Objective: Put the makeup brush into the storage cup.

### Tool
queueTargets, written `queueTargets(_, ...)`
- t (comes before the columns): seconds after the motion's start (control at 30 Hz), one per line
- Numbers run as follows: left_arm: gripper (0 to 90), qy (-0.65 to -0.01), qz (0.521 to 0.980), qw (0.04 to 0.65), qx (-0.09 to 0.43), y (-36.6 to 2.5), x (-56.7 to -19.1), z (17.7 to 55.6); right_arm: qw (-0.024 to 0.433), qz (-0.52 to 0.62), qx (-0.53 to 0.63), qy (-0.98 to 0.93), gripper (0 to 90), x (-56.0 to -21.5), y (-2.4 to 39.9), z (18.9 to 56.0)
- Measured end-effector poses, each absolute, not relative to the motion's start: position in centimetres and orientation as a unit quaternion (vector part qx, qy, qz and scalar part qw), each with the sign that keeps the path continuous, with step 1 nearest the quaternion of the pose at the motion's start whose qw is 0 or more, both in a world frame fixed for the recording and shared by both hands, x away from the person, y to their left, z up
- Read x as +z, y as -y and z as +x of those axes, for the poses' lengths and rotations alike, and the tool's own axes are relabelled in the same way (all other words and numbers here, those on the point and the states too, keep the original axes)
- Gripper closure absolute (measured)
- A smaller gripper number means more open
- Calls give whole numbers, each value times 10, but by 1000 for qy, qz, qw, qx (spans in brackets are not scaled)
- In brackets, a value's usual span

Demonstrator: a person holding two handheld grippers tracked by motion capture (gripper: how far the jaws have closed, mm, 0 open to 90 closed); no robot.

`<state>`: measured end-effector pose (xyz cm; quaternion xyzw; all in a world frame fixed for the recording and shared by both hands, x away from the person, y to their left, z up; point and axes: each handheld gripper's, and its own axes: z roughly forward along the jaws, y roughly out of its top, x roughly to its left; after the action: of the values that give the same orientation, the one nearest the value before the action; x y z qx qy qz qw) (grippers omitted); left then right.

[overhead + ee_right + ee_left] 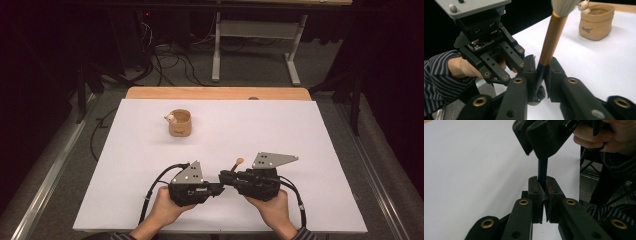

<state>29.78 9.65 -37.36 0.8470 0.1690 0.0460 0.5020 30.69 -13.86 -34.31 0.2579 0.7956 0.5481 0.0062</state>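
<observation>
A makeup brush [236, 166] with a pale bristle head, a gold ferrule [551, 37] and a dark handle [542, 168] stands tilted between the two grippers near the table's front edge. My left gripper [216, 187] is shut on the lower handle; its own view shows the jaws [543, 188] pressed around the shaft. My right gripper [226, 176] faces it from the right, jaws closed on the black handle just below the ferrule [540, 71]. A tan fabric pouch [180, 123] with a small white animal figure [584, 5] on its rim sits further back, left of centre.
A white sheet [280, 130] covers the table, with a wooden edge [215, 93] at the back. Beyond it stand a desk frame [255, 45] and floor cables [165, 60]. Striped sleeves [439, 82] and hands are at the front edge.
</observation>
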Motion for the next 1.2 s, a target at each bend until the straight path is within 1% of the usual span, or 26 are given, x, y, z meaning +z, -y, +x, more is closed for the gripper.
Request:
queueTargets(0.03,847,-170,847,501,46,-97,-374,298,8,259,552,-793,752,-342,140,306)
queueTargets(0.17,847,-172,847,501,47,-98,-374,298,16,263,566,-781,699,-337,145,306)
queueTargets(0.23,847,-174,847,500,47,-98,-374,299,18,266,572,-776,687,-335,148,306)
queueTargets(0.33,847,-177,848,498,47,-99,-374,300,21,272,579,-768,690,-332,155,307)
queueTargets(0.43,847,-177,848,497,45,-99,-375,300,26,271,583,-765,723,-329,159,307)
queueTargets(0.53,847,-176,850,495,43,-98,-375,300,28,268,585,-765,783,-328,160,307)
queueTargets(0.6,847,-177,850,495,38,-98,-375,300,26,266,584,-767,823,-328,159,306)
queueTargets(0.7,836,-180,847,498,40,-97,-376,301,18,258,587,-767,852,-328,158,306)
queueTargets(0.73,825,-181,846,501,37,-97,-375,302,16,257,588,-767,856,-327,158,305)
queueTargets(0.83,732,-183,839,512,38,-98,-371,302,25,250,581,-775,857,-325,155,303)
queueTargets(0.9,713,-179,836,516,47,-98,-367,300,22,248,579,-777,857,-325,153,302)
queueTargets(1.07,714,-178,833,521,54,-96,-357,302,24,241,566,-788,857,-327,146,302)
queueTargets(1.2,766,-174,832,524,55,-94,-351,304,25,238,562,-791,857,-326,143,303)
